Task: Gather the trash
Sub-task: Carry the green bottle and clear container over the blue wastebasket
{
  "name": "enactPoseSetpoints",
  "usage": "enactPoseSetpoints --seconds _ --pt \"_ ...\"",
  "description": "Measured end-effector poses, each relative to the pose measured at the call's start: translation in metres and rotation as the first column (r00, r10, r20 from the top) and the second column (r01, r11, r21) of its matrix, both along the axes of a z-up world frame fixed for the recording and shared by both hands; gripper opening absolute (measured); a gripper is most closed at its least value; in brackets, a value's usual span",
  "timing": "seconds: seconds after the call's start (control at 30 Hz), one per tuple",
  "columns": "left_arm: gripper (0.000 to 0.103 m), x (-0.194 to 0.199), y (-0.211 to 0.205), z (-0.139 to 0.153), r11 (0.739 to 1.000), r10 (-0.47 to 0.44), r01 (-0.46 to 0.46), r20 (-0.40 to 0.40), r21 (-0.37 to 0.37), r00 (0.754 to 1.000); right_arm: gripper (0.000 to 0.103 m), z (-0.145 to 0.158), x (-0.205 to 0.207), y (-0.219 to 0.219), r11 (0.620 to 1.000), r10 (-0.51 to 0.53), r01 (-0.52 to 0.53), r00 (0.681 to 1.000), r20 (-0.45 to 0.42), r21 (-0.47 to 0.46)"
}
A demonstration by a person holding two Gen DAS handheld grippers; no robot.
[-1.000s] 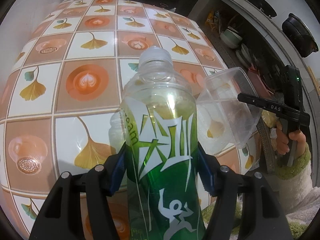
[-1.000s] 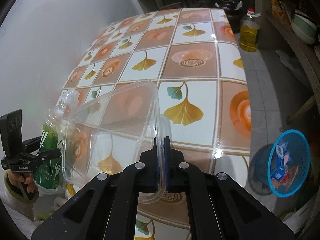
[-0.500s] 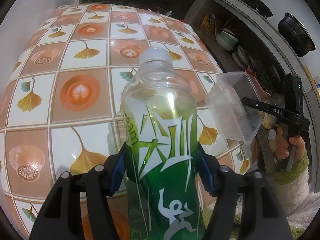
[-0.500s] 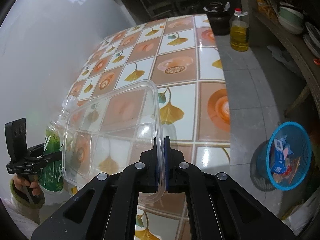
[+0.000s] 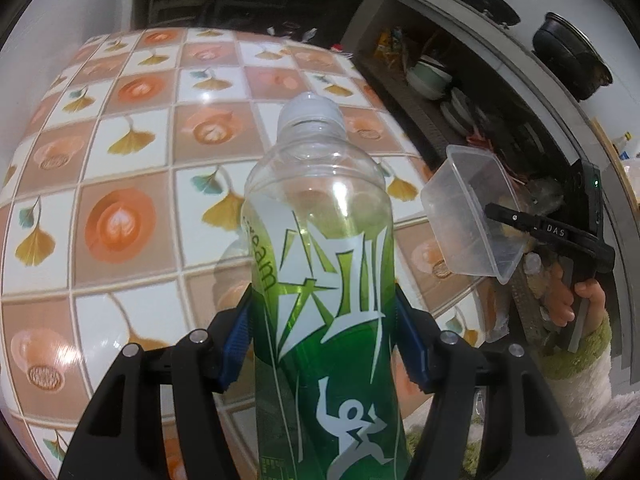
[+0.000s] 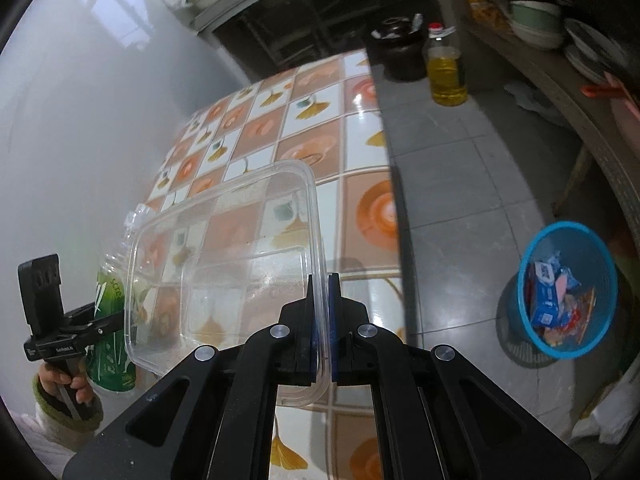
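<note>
Left wrist view: left gripper [image 5: 322, 344] clamped round the middle of a green bottle [image 5: 320, 264], blue pads [image 5: 236, 342] pressed on both sides, bottle upright, clear cap on top, lifted above the tablecloth [image 5: 120, 160] with its ginkgo-and-coffee squares. Off past the table's right edge, right gripper [image 5: 516, 220] pinching the wall of a clear tub [image 5: 472, 212], tub tipped with its open side facing up and right. Hand [image 5: 568, 296] in a fuzzy green-cuffed sleeve on that handle. Shelves with bowls and plates behind.

Right wrist view: right gripper [image 6: 320, 312] closed tight on the tub's [image 6: 224, 264] rim, thin plastic sandwiched between the pads, tub hanging to the left over the table's right edge. Bottle [image 6: 110, 320] visible through and beside the tub, gripped by the left gripper [image 6: 96, 322] at far left. Down on the grey floor, well apart to the right, a blue bin [image 6: 568, 288] with wrappers inside. Oil bottle [image 6: 446, 68] and dark pot [image 6: 398, 50] on the floor by the table's far corner.
</note>
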State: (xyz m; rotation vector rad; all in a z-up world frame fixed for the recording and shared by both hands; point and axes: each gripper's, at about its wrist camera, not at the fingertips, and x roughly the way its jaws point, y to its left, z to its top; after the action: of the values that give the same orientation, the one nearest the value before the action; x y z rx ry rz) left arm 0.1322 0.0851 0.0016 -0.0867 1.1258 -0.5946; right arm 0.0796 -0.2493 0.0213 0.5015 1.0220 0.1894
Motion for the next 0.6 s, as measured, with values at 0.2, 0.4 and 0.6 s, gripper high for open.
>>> enactPoseSetpoints --seconds 0.2,0.4,0.6 --pt "0.062 0.010 -0.034 0.013 0.997 -0.076 0.077 0.036 -0.018 0.996 0.003 0.001 -0.035 -0.039 0.987 -0.152 0.151 0.988 0.018 0.048" --pt "0.062 0.022 -0.092 0.033 0.980 -0.190 0.195 0.086 -0.045 0.978 0.003 -0.005 -0.089 -0.105 0.902 -0.421 0.416 0.907 0.020 0.117" --pt "0.062 0.031 -0.182 0.047 0.934 -0.346 0.352 0.098 -0.064 0.933 0.003 -0.033 -0.152 -0.162 0.747 -0.649 0.645 0.760 -0.036 0.158"
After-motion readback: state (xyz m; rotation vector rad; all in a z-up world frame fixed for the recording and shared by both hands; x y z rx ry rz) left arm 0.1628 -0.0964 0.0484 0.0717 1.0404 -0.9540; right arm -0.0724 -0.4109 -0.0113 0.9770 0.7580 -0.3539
